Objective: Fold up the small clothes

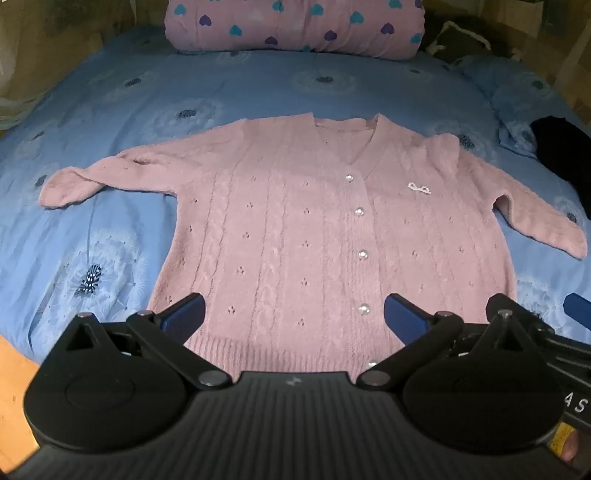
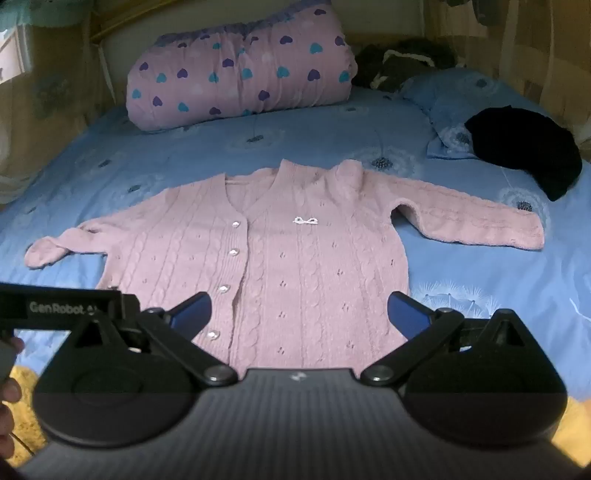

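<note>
A small pink knitted cardigan [image 1: 295, 229] [image 2: 295, 266] with pearl buttons and a little white bow lies flat, buttoned and face up on the blue bedspread [image 1: 110, 110], both sleeves spread out to the sides. Its left sleeve cuff [image 1: 62, 188] is bent back on itself. My left gripper [image 1: 293, 314] hovers over the cardigan's hem, jaws wide open with nothing between them. My right gripper [image 2: 299, 312] also stands open and empty above the lower hem, a little right of the button row. Part of the right gripper shows at the right edge of the left wrist view.
A rolled pink quilt with hearts [image 1: 295, 26] [image 2: 240, 74] lies across the head of the bed. A black garment [image 2: 524, 147] [image 1: 561, 155] rests on a blue pillow [image 2: 447, 136] at the right. Yellow fluffy fabric [image 2: 22, 384] shows near the bed's front edge.
</note>
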### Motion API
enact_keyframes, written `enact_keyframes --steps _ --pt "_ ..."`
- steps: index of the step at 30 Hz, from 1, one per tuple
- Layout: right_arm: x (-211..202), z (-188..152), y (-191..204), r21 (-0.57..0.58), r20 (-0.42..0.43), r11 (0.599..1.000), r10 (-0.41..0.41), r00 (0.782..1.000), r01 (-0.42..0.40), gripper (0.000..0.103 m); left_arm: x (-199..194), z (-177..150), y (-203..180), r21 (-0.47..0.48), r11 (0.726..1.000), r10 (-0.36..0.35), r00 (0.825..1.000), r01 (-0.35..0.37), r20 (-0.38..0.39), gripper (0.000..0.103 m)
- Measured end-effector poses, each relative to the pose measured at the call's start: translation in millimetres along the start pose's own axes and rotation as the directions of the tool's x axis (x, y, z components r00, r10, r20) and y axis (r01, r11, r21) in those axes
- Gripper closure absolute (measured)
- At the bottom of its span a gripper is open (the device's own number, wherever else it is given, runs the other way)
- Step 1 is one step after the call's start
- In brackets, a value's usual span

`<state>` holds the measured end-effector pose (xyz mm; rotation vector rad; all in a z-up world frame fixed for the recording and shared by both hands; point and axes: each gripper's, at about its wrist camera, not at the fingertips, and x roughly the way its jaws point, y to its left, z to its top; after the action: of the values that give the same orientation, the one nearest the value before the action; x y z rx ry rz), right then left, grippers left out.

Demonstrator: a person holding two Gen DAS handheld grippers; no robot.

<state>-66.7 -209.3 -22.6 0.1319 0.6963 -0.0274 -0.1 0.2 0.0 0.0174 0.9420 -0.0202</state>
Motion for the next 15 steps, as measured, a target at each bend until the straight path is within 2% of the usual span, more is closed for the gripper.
enact_keyframes --steps 15 --pt "-0.8 -0.7 -1.2 0.003 -0.004 1.000 -0.003 1.000 0.003 0.000 1.9 -4.3 -1.2 -0.004 1.000 0.005 1.000 -0.006 -0.017 0.000"
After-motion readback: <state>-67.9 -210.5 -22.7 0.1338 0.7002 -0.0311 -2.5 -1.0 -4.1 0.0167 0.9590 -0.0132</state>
